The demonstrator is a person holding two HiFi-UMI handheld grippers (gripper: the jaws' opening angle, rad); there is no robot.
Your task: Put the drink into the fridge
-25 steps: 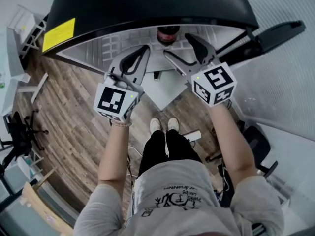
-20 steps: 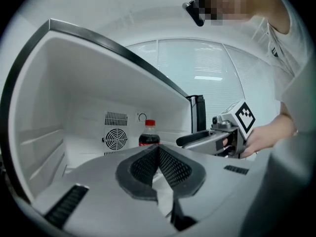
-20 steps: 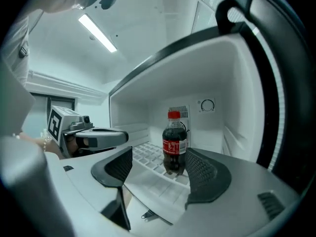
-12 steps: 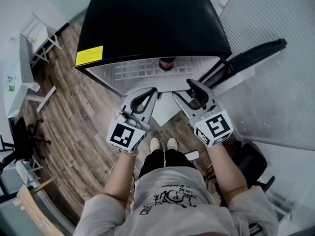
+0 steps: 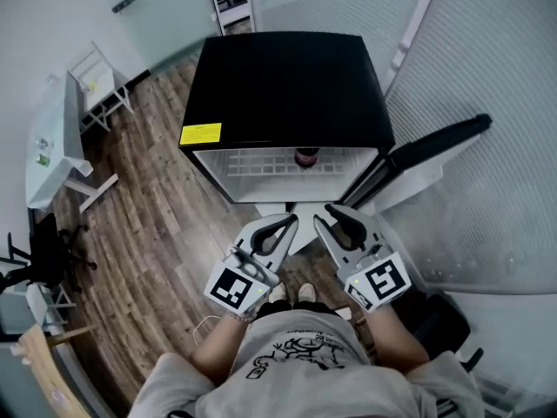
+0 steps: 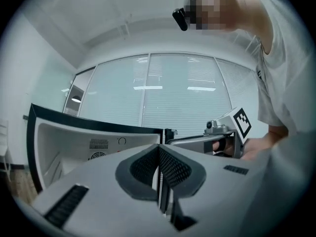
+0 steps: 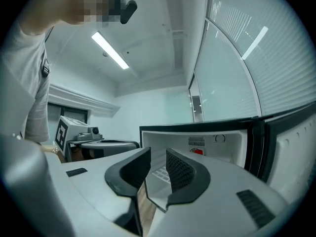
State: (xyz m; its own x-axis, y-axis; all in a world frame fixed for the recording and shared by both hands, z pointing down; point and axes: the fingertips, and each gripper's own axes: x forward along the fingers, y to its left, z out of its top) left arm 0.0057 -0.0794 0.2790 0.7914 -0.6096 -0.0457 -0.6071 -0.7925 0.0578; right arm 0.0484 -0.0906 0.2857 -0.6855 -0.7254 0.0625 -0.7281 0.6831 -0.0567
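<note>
The black mini fridge stands open, its door swung out to the right. A dark drink bottle stands upright on the white wire shelf inside, near the front edge. Both grippers are held close to the person's body, well short of the fridge. My left gripper is shut, its pads touching with nothing between them. My right gripper has its jaws closing, with a narrow gap and nothing between them. The right gripper view looks into the fridge interior.
A white table and a white rack stand at the left, with a black office chair lower left. Glass walls with blinds run behind and to the right of the fridge. The floor is wood.
Both grippers have pulled back from the fridge opening toward the body, and the view has backed away to show the whole fridge. The right jaws have narrowed. The bottle stays on the shelf.
</note>
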